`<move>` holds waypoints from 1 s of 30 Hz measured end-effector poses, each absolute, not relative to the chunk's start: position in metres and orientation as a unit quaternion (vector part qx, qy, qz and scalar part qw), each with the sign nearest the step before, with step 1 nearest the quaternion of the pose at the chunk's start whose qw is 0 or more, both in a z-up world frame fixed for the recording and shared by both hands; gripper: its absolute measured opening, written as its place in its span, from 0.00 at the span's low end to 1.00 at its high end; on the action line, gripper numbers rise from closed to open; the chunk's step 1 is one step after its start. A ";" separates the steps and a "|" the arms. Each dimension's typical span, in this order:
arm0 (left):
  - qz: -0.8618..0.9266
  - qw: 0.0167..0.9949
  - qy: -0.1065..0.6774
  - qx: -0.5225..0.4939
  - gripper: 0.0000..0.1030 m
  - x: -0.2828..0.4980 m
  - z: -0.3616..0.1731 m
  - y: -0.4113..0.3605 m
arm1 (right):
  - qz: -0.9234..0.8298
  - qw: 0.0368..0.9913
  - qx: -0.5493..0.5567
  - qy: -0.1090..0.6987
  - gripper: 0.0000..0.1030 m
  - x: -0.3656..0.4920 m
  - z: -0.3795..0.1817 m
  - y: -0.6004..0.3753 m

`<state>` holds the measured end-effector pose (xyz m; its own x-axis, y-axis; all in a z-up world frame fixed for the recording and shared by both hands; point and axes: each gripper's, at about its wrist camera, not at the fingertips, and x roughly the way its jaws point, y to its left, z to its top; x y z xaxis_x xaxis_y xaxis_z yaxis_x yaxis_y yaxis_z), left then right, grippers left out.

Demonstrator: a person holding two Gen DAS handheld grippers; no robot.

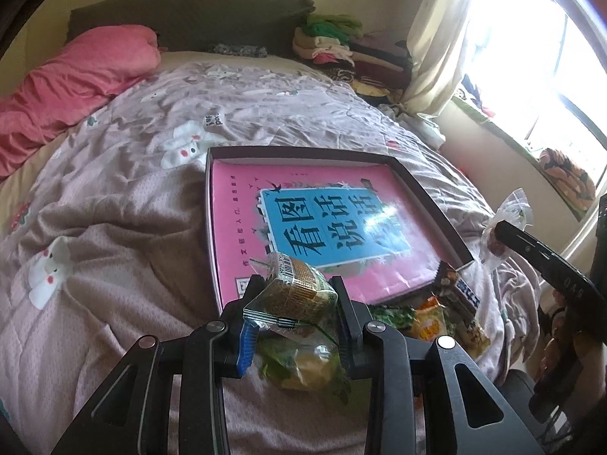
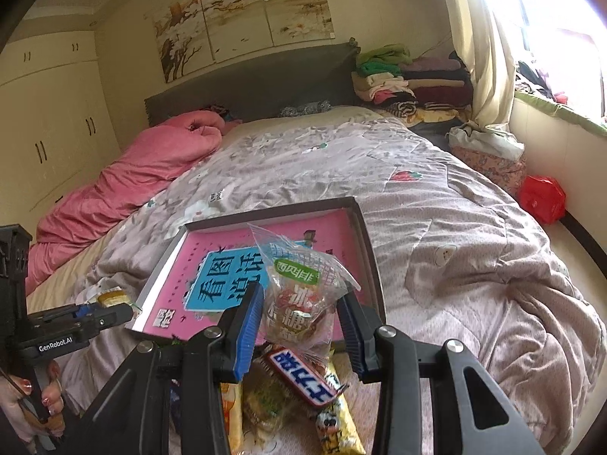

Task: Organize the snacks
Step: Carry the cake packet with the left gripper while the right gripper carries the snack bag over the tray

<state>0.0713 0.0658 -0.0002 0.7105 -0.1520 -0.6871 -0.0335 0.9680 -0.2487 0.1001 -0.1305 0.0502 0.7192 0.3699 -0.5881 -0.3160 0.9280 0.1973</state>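
Simultaneously, both claws carry snacks above a rumpled bed (image 1: 114, 227); on the left, the left claw (image 1: 297, 303) is closed around a clear-wrapped biscuit pack (image 1: 296, 290), its fingers pressing the wrapper on either side, the pack lifted clear of the quilt and hanging just short of the near edge of the shallow box (image 1: 421, 185); below it, a green-and-yellow packet (image 1: 303, 367) lies on the quilt between the claw's arms; moving right, the box sits open in the middle of the bed, its floor covered by a pink book (image 1: 242, 204) with a blue title panel, no snack yet lying inside; off the box's near right corner a loose heap of packets (image 1: 447, 314) waits on the quilt, among them a brown chocolate bar (image 2: 299, 375) and a yellow wrapper (image 2: 337, 424); farther right, the right claw (image 2: 301, 311) grips a clear candy bag (image 2: 299, 295) with a green label, held up over the box's near edge; judged from this, the step in hand is carrying picked snacks to the box, and the task is at an early stage; the next move would call for each claw to travel forward over the rim, lower onto the book, and release, with the two placed apart so that the remaining heap can follow.
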 end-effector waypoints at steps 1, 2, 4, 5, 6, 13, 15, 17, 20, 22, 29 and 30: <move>-0.032 0.917 0.379 -0.123 0.34 0.072 -0.001 0.066 | 0.184 0.927 0.042 0.324 0.39 0.102 0.051 -0.130; -0.032 0.917 0.377 -0.124 0.34 0.074 -0.001 0.067 | 0.183 0.928 0.042 0.322 0.39 0.104 0.051 -0.131; -0.031 0.918 0.377 -0.122 0.34 0.077 -0.002 0.068 | 0.179 0.930 0.039 0.318 0.39 0.109 0.052 -0.131; -0.031 0.918 0.377 -0.121 0.34 0.078 -0.003 0.068 | 0.178 0.931 0.040 0.317 0.39 0.111 0.052 -0.132; -0.031 0.918 0.377 -0.120 0.34 0.080 -0.003 0.068 | 0.177 0.931 0.041 0.317 0.39 0.113 0.052 -0.133; -0.029 0.918 0.379 -0.115 0.34 0.091 -0.009 0.069 | 0.166 0.931 0.045 0.323 0.39 0.130 0.047 -0.133; -0.029 0.918 0.380 -0.115 0.34 0.094 -0.011 0.069 | 0.166 0.929 0.043 0.327 0.39 0.135 0.044 -0.132; -0.029 0.917 0.382 -0.112 0.34 0.097 -0.013 0.069 | 0.168 0.927 0.042 0.333 0.39 0.140 0.040 -0.130; -0.027 0.917 0.384 -0.106 0.34 0.100 -0.017 0.068 | 0.167 0.923 0.039 0.343 0.39 0.147 0.034 -0.127; -0.026 0.915 0.387 -0.106 0.34 0.103 -0.020 0.069 | 0.165 0.923 0.035 0.347 0.39 0.150 0.030 -0.125; -0.031 0.914 0.392 -0.101 0.34 0.108 -0.026 0.066 | 0.159 0.916 0.028 0.366 0.39 0.160 0.018 -0.124; -0.032 0.913 0.393 -0.100 0.34 0.109 -0.026 0.065 | 0.158 0.915 0.027 0.370 0.39 0.162 0.016 -0.124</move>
<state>0.1090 0.0655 -0.0264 0.6885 -0.1364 -0.7123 -0.0209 0.9780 -0.2074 0.1618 -0.1241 0.0164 0.6766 0.3095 -0.6681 -0.2696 0.9485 0.1663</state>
